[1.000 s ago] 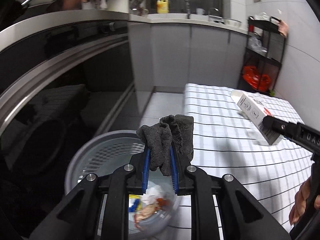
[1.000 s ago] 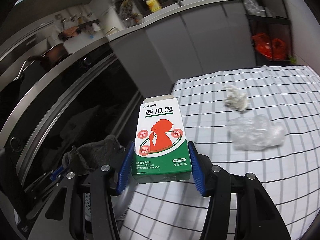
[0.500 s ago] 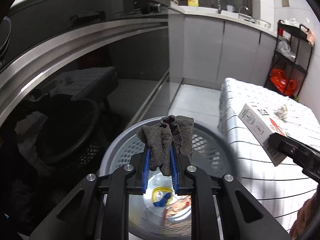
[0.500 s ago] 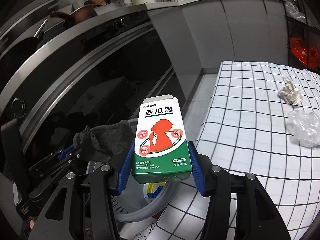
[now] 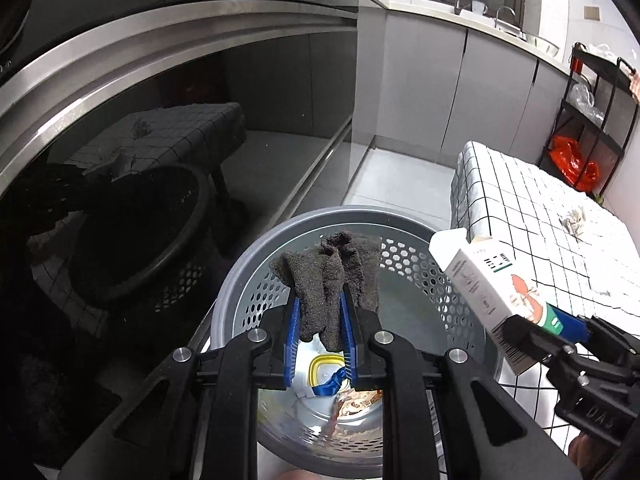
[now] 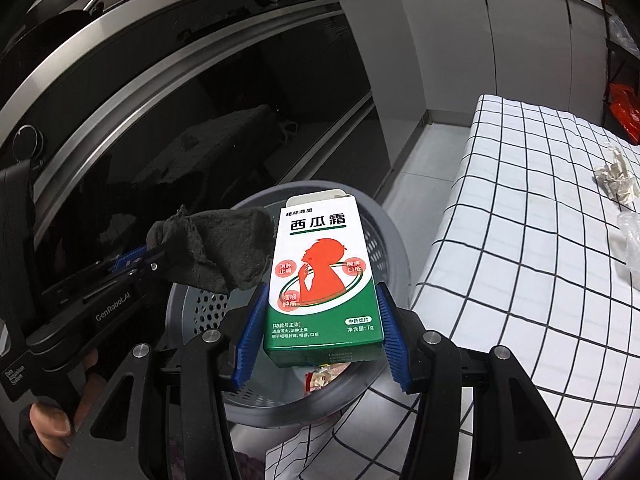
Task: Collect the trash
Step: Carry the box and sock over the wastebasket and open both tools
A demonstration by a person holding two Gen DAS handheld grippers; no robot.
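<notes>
My left gripper point(image 5: 320, 320) is shut on a dark grey crumpled cloth point(image 5: 328, 280), held over the grey perforated bin point(image 5: 404, 256). In the right wrist view the same cloth point(image 6: 216, 248) hangs at the left, above the bin point(image 6: 394, 240). My right gripper point(image 6: 320, 320) is shut on a white, green and red medicine box point(image 6: 320, 276), upright over the bin's opening. From the left wrist view that box point(image 5: 484, 280) sits at the right, over the bin's rim. Wrappers and a yellow-rimmed item point(image 5: 324, 372) lie in the bin's bottom.
A table with a white checked cloth point(image 6: 540, 216) stands right of the bin, bearing crumpled paper point(image 6: 614, 178) and clear plastic point(image 6: 632, 240). A glossy black oven front point(image 6: 200, 112) lies behind the bin. A black shelf rack with a red bag point(image 5: 576, 160) is far right.
Both grippers have swung left off the table and come down over the bin, each keeping its grip. The bin now fills the lower middle of both views.
</notes>
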